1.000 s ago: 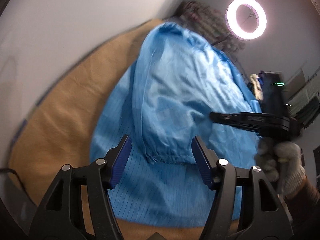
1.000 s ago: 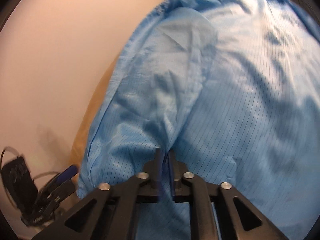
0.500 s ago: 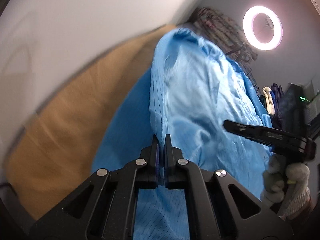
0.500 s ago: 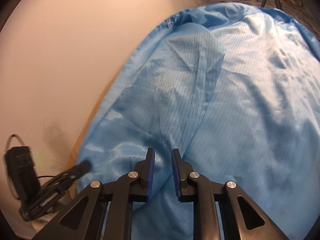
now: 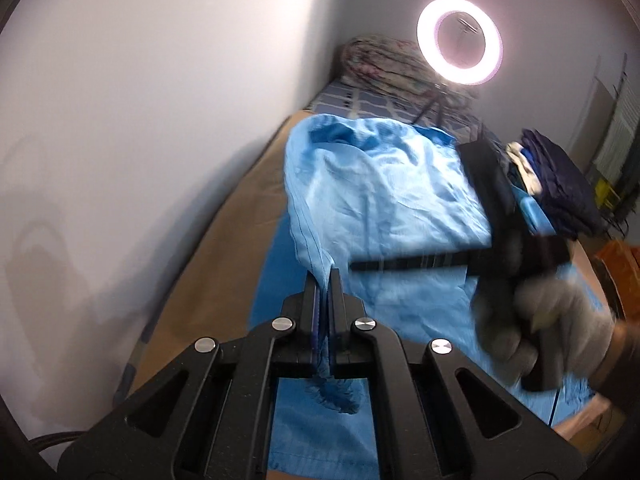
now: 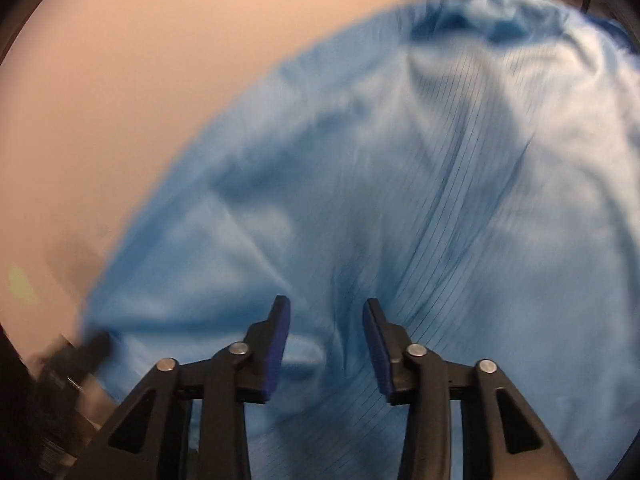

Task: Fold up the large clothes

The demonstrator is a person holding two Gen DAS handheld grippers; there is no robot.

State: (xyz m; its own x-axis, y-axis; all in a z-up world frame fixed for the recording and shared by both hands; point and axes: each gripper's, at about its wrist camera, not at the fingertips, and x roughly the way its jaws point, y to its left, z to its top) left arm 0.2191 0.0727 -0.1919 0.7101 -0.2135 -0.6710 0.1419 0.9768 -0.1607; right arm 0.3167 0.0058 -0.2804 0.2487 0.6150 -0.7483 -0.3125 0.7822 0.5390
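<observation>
A large light-blue striped garment (image 5: 384,208) lies spread on a tan-covered bed (image 5: 224,248). My left gripper (image 5: 324,280) is shut on the garment's elastic sleeve cuff and lifts the sleeve off the bed; bunched cuff fabric hangs below the jaws. My right gripper (image 6: 326,320) is open and empty just above the blue fabric (image 6: 400,200). It also shows in the left wrist view (image 5: 360,266) as a black tool held by a gloved hand (image 5: 544,328), reaching over the garment from the right.
A white wall (image 5: 140,120) runs along the bed's left side. A ring light (image 5: 459,41) and a patterned bedding heap (image 5: 384,64) stand at the far end. Dark folded clothes (image 5: 560,184) lie at the right edge.
My left gripper closed on the sleeve cuff and has lifted it. My right gripper let go of the fabric and opened wide.
</observation>
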